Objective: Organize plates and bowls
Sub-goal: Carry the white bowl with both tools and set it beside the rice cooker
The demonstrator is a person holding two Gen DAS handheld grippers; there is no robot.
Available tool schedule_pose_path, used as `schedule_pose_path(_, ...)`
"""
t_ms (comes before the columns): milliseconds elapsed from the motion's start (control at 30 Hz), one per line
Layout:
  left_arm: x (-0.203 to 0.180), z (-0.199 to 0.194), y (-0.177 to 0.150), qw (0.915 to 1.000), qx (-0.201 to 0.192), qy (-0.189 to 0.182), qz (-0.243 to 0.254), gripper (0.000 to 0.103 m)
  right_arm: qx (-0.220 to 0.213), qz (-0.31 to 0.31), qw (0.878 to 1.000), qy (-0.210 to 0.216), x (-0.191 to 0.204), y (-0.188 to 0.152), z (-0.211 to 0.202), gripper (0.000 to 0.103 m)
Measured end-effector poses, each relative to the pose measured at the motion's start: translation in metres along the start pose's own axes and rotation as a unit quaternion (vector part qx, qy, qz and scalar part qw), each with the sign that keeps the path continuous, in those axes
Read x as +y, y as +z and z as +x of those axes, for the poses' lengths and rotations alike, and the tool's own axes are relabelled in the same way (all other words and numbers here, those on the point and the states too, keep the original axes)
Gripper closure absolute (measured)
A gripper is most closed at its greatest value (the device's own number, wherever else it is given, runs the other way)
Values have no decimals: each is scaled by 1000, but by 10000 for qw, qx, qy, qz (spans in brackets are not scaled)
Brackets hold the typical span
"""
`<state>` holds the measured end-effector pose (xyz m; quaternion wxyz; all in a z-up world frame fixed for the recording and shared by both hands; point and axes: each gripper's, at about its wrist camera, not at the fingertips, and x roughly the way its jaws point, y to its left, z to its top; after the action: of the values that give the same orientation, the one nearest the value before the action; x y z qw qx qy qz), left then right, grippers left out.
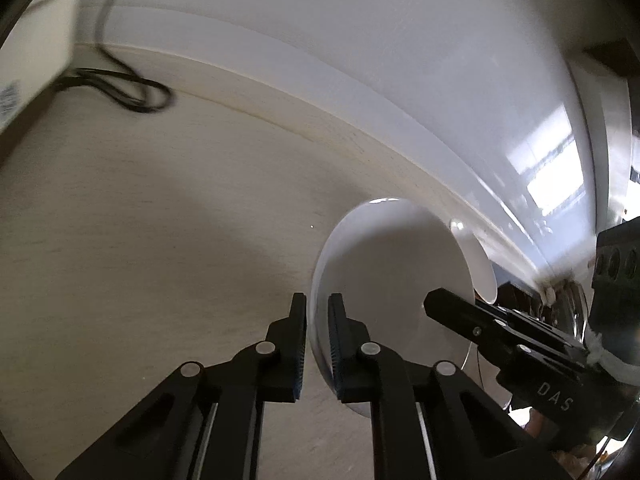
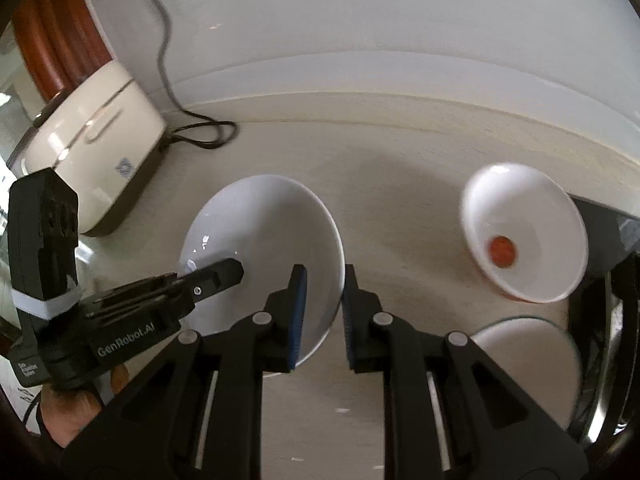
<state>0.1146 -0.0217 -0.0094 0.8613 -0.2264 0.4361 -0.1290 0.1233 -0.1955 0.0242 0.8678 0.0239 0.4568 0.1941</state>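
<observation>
A plain white bowl [image 2: 260,232] sits between both grippers above a pale wooden table [image 2: 400,200]. My left gripper [image 1: 318,340] is shut on the bowl's [image 1: 384,272] near rim. In the right wrist view, one of the left gripper's fingers [image 2: 224,274] lies inside the bowl and the other is hidden under it. My right gripper [image 2: 325,312] straddles the opposite rim, with a visible gap between its inner pad and the bowl wall. A second white bowl [image 2: 524,236] with an orange-red spot inside sits to the right. A white plate [image 2: 528,364] lies at the lower right.
A cream-coloured appliance [image 2: 92,152] stands at the back left, with its black cord [image 2: 200,136] looped on the table. A white wall and skirting [image 2: 400,80] close the far edge. A dark rounded object [image 2: 600,360] sits beside the plate. A hand [image 2: 72,408] holds the left gripper.
</observation>
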Motion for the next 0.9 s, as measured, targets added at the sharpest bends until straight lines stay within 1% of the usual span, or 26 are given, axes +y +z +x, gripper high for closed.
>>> schedule_pose_path(100, 25, -29, 0, 9996, -126, 220, -111, 92, 42, -161, 9997, 163, 34, 2, 5, 83)
schedule_pose_path(167, 44, -45, 1, 9991, -167, 337, -200, 92, 102, -255, 9991, 334, 58, 3, 13, 83)
schedule_pose_path(233, 68, -65, 1, 9979, -235, 538, -282, 92, 182, -386, 9976, 537, 88, 3, 24, 83)
schedule_pose_path(400, 112, -91, 5, 9939, -235, 969, -465, 92, 431, -631, 9936, 832, 141, -3, 53, 83)
schedule_pose_path(533, 139, -106, 8, 9907, -197, 1247, -513, 93, 604, -729, 9906, 988, 167, -7, 71, 83)
schedule_pose_path(700, 159, -111, 9, 9886, -146, 1390, -551, 93, 717, -850, 9882, 1055, 184, -5, 87, 83)
schedule_pose_path(900, 157, -110, 8, 9879, -96, 1470, -486, 92, 717, -915, 9880, 1015, 187, -4, 93, 83)
